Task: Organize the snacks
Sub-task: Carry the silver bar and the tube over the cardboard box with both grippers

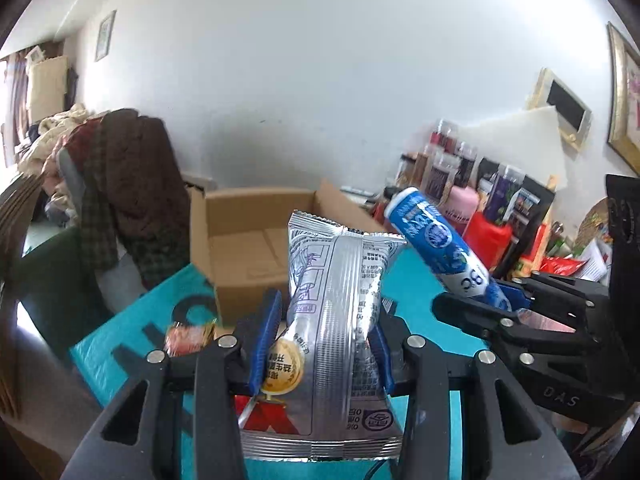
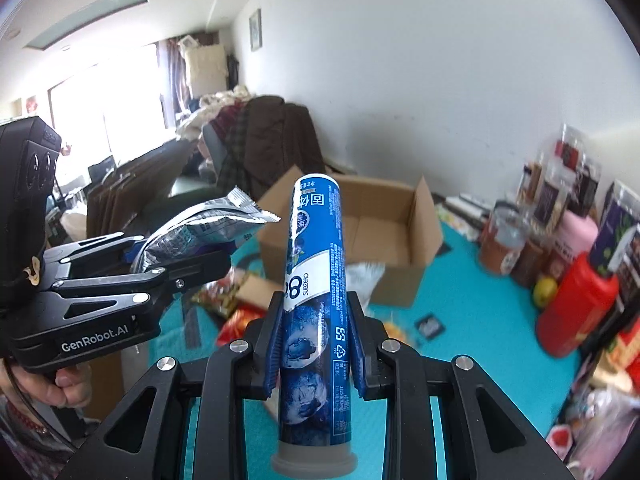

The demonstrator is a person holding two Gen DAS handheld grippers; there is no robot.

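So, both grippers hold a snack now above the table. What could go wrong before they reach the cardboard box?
1. The silver packet is soft foil, pinched low by the left gripper; it may sag or slip.
2. The blue tube is smooth in the right gripper; it may slide.
3. The grippers are close and might collide over the cardboard box.

The lower seam of the silver snack packet (image 1: 340, 320) is cut off at the bottom edge of the left wrist view, and its sides are covered by blue finger pads (image 1: 266, 336). The small red snack (image 1: 188, 338) beside it is blurred. In the right wrist view, the snacks (image 2: 236, 308) behind the blue tube (image 2: 314, 280) are smeared, and part of the cardboard box (image 2: 384, 232) is hidden.
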